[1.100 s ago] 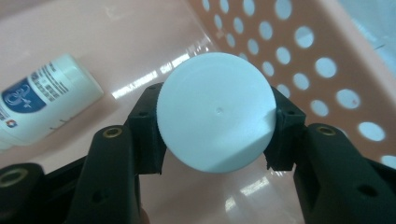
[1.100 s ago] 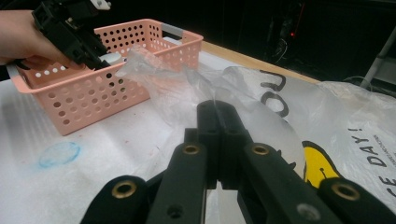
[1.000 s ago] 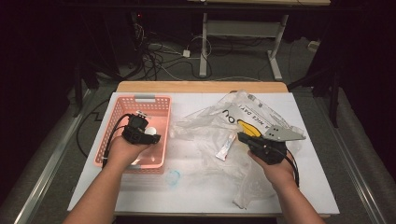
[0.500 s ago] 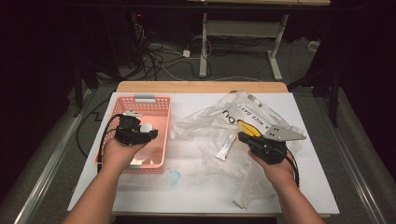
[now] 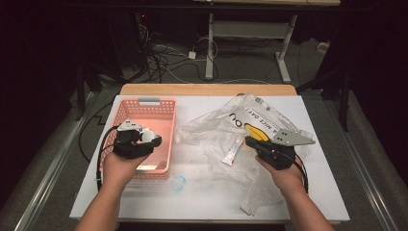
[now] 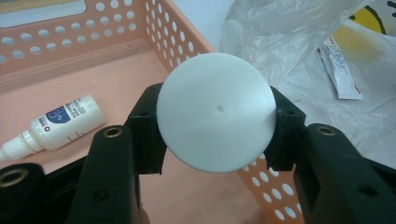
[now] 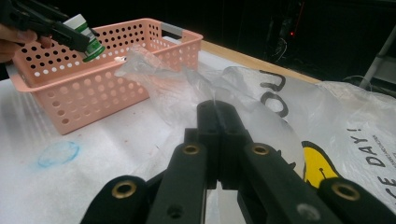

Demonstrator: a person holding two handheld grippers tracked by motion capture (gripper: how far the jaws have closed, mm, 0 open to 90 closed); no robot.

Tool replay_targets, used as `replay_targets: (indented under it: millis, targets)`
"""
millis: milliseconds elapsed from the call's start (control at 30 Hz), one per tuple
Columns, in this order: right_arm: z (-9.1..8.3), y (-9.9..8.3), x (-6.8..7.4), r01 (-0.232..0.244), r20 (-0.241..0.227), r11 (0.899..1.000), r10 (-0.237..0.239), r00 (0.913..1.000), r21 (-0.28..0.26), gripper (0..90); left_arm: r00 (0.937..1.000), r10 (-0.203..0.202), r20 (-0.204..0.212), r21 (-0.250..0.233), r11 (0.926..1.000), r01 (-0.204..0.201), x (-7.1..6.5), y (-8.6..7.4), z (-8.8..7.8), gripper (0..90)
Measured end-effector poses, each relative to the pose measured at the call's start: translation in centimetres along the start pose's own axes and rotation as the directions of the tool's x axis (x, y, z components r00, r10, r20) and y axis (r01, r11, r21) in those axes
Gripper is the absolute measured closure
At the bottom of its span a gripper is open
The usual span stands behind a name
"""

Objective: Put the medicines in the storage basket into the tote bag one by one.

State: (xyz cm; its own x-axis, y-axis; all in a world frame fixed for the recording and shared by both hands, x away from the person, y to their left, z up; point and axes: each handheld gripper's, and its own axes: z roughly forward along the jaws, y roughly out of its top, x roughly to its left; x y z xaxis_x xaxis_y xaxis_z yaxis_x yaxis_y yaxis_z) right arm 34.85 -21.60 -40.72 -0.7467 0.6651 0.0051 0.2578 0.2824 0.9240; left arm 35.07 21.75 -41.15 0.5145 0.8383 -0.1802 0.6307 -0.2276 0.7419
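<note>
Basket (image 5: 163, 108) from above is taking my left fingers (image 5: 153, 140), pinching a white jar over it. Left gripper view: jar (image 6: 215, 112) hovering, one bottle (image 6: 60, 122) already in (tube (image 6: 338, 70) still waiting). Right fingers (image 7: 218, 122) are clamping the bag (image 7: 261, 107).

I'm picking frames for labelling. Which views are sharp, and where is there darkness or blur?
High view: table brightly lit, surroundings nearly black. Left gripper view: white cap sharp, plastic bag overexposed. Right gripper view: basket sharp, near fingers soft, background dark.
</note>
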Motion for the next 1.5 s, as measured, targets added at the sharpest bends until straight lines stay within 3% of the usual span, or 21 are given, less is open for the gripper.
replay_targets:
  millis: [133,333,467,633,1167,1500]
  targets:
    - [0.0,0.0,0.0,0.0,0.0,1.0,0.0,1.0,0.001,90.0,0.9999,-0.008,-0.013,-0.036,0.9993,0.007,-0.5,-1.1,-0.3,48.4]
    - [0.1,-0.2,0.1,0.006,-0.002,1.0,-0.006,1.0,0.012,90.0,0.9996,0.011,-0.027,-0.038,0.9992,-0.012,-1.3,-2.1,-0.5,48.4]
    - [0.2,-0.2,0.2,0.01,-0.006,1.0,-0.01,0.9999,0.016,90.0,0.9999,-0.014,-0.003,-0.06,0.9981,0.014,-1.1,-2.4,-1.0,48.4]
    - [0.2,-0.2,0.3,0.007,-0.006,1.0,-0.007,1.0,0.014,90.0,0.9999,-0.013,0.004,-0.066,0.9978,0.013,-1.2,-2.8,-1.3,48.3]
    - [-0.2,-0.1,0.3,0.011,-0.003,1.0,-0.011,0.9999,0.004,90.0,0.9996,0.008,0.026,-0.118,0.993,-0.004,-2.6,-2.4,-1.9,48.4]
    - [-0.2,0.1,0.3,0.013,-0.005,1.0,-0.013,0.9999,-0.004,90.0,0.9972,0.027,0.069,-0.144,0.9894,-0.017,-3.8,-1.7,-2.0,48.4]
